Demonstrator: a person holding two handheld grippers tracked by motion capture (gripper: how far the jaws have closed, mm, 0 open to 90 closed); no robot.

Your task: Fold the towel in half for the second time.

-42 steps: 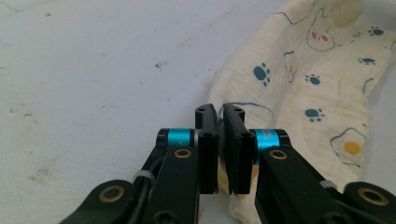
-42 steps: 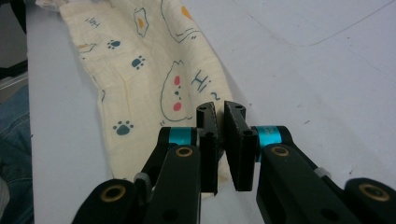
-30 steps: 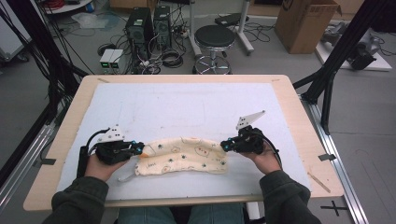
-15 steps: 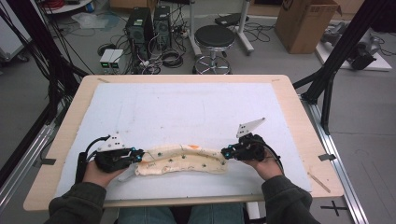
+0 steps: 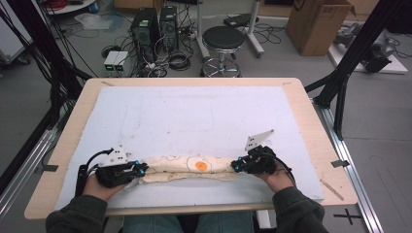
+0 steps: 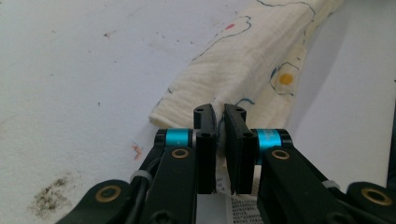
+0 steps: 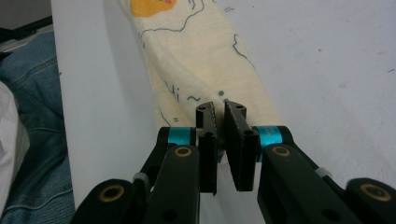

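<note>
A cream cloth (image 5: 189,167) printed with blue outlines and orange egg yolks lies folded into a long narrow strip near the table's front edge. My left gripper (image 5: 140,170) is shut on the strip's left end, and the cloth (image 6: 252,60) runs away from its jaws (image 6: 219,114). My right gripper (image 5: 236,166) is shut on the right end; its pads pinch a fold of the cloth (image 7: 196,51) at the jaw tips (image 7: 220,112). A white label shows under the left jaws. The cloth is stretched between both grippers.
A white mat (image 5: 194,111) covers the wooden table (image 5: 311,121); it has small stains near the left gripper (image 6: 51,198). The front table edge and the person's jeans (image 7: 32,116) lie just behind the right gripper. A stool (image 5: 223,41), computers and a cardboard box stand beyond the table.
Both grippers have drawn toward the table's front edge, holding the cloth's ends. The cloth has gone from a wider folded shape to a narrow strip.
</note>
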